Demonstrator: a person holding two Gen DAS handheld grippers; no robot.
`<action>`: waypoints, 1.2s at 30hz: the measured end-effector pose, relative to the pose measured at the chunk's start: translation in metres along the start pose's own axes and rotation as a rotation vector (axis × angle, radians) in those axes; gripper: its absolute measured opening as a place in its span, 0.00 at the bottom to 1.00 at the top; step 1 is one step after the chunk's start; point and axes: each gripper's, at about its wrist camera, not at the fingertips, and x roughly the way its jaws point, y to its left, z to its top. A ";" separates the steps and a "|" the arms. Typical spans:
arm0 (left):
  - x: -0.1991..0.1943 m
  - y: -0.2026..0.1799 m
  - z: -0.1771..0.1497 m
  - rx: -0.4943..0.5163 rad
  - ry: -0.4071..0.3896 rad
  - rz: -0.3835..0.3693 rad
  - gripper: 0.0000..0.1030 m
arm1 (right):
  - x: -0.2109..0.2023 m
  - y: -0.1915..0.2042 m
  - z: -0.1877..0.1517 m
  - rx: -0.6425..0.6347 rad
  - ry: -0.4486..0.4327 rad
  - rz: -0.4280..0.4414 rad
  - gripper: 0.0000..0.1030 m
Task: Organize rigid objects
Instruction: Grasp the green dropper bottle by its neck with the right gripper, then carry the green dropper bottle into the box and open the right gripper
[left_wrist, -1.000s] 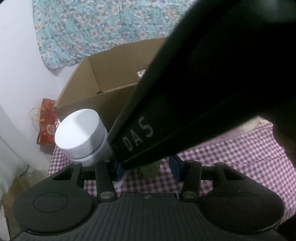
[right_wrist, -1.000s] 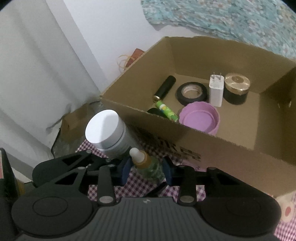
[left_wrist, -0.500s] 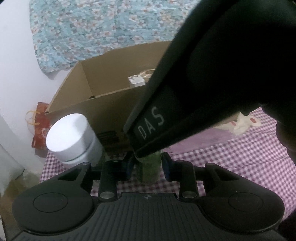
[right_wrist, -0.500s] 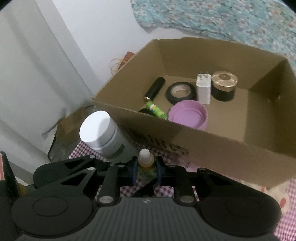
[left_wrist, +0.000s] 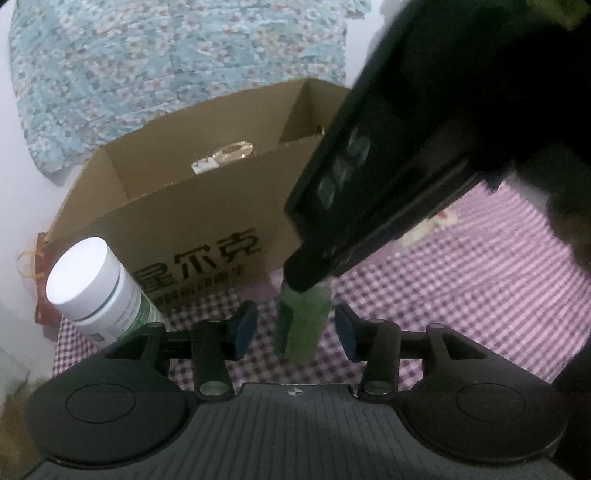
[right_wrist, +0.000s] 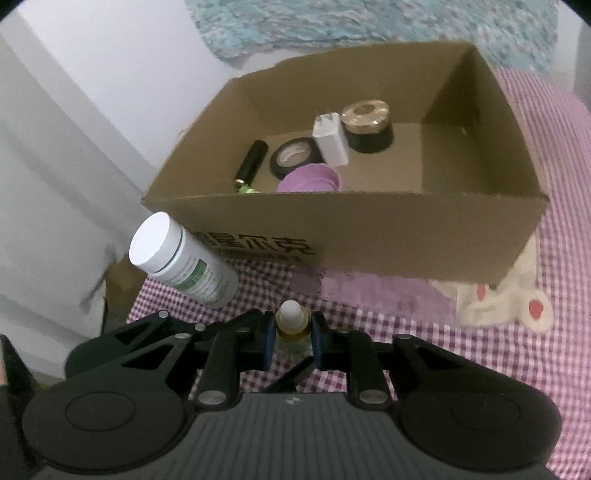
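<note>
**A:** How should the dropper bottle (right_wrist: 292, 324) go into the cardboard box (right_wrist: 369, 229)?

**B:** The right gripper (right_wrist: 292, 334) has its pads pressed to both sides of the bottle just under the white cap, so the hold looks firm. I'd lift it straight up until its base clears the near wall, carry it over, then lower it into the bare right half of the floor, away from the tape roll (right_wrist: 295, 157), the white charger (right_wrist: 331, 140) and the gold-lidded jar (right_wrist: 367, 125).

**A:** And the left gripper (left_wrist: 295, 330)?

**B:** Its blue pads stand well apart on either side of the green bottle and touch nothing (best it stays clear). The white pill bottle (right_wrist: 184, 264) stands on the checked cloth (right_wrist: 517, 350) just left of the box, waiting its turn.

**A:** Anything hard to see?

**B:** In the left view the right tool's black body covers the bottle's cap and much of the box. In the right view the fingers hide the bottle's lower part, and the near wall cuts off the purple lid (right_wrist: 309, 179) and a green item beside it.
</note>
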 end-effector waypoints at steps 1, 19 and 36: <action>0.002 -0.003 0.003 0.018 0.005 0.004 0.45 | -0.001 -0.002 -0.001 0.013 -0.001 0.005 0.21; 0.018 -0.015 0.006 0.084 0.006 0.077 0.32 | 0.001 -0.006 -0.002 0.063 0.007 0.056 0.21; -0.045 0.006 0.097 -0.028 -0.183 0.141 0.32 | -0.098 0.037 0.067 -0.150 -0.154 0.095 0.21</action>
